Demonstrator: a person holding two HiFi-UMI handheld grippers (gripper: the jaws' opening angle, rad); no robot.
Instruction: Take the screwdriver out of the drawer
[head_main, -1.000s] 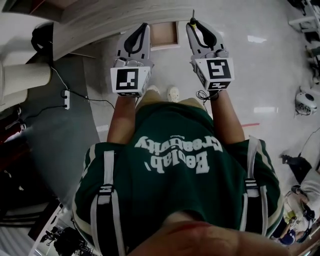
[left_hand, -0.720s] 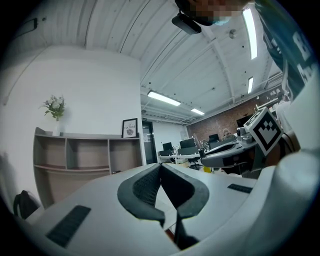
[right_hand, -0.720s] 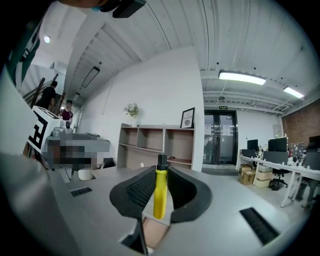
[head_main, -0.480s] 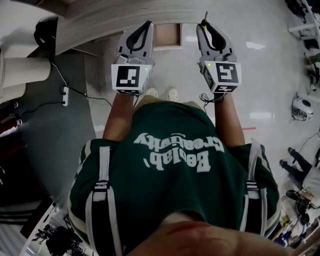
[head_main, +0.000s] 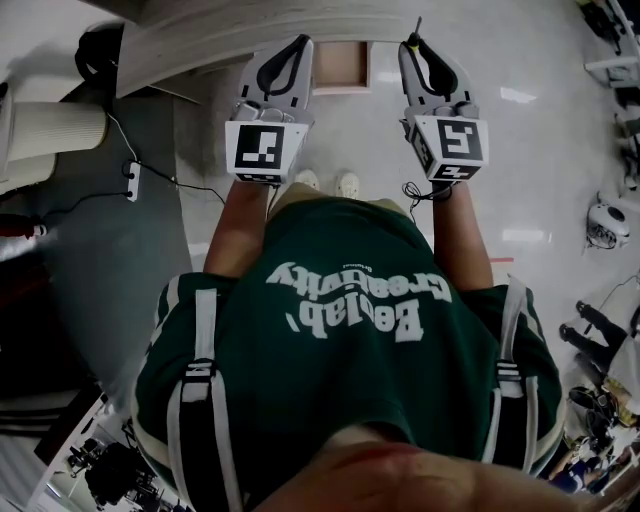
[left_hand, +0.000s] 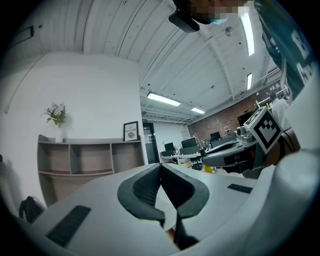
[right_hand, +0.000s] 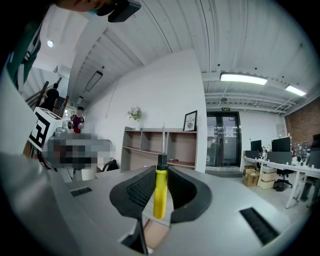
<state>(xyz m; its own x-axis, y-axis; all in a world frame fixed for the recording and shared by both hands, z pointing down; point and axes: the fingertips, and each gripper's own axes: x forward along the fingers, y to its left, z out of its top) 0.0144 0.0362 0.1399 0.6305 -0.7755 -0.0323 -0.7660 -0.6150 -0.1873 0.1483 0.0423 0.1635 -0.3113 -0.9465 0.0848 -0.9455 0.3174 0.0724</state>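
Between the dark ribbed pads of the right gripper (right_hand: 160, 172) sits the slim screwdriver (right_hand: 159, 192), with its yellow plastic handle, black collar and thin steel shaft. The jaws are clamped on the upper part of the handle, and the shaft points straight out along them. In the head view the same tool shows only as a dark tip poking past the right gripper (head_main: 417, 48). It is held out in front of the person, above the pale floor and just to the side of the small open wooden drawer (head_main: 335, 68) under the light wood-grain desk (head_main: 200, 40). So the tool is already clear of the drawer. The drawer's inside looks bare, though it is too small in the head view to be sure.

The grey left gripper (left_hand: 161, 167) has its jaws closed tip to tip with nothing between them.

I judge the screwdriver to be light and rigid, and not fragile. Its smooth round handle is the likely trouble, since it could swivel or slide in a loose pinch. The handle is the right place to hold it because it is thick enough for the ribbed pads to bite. The narrow shaft would roll between them.
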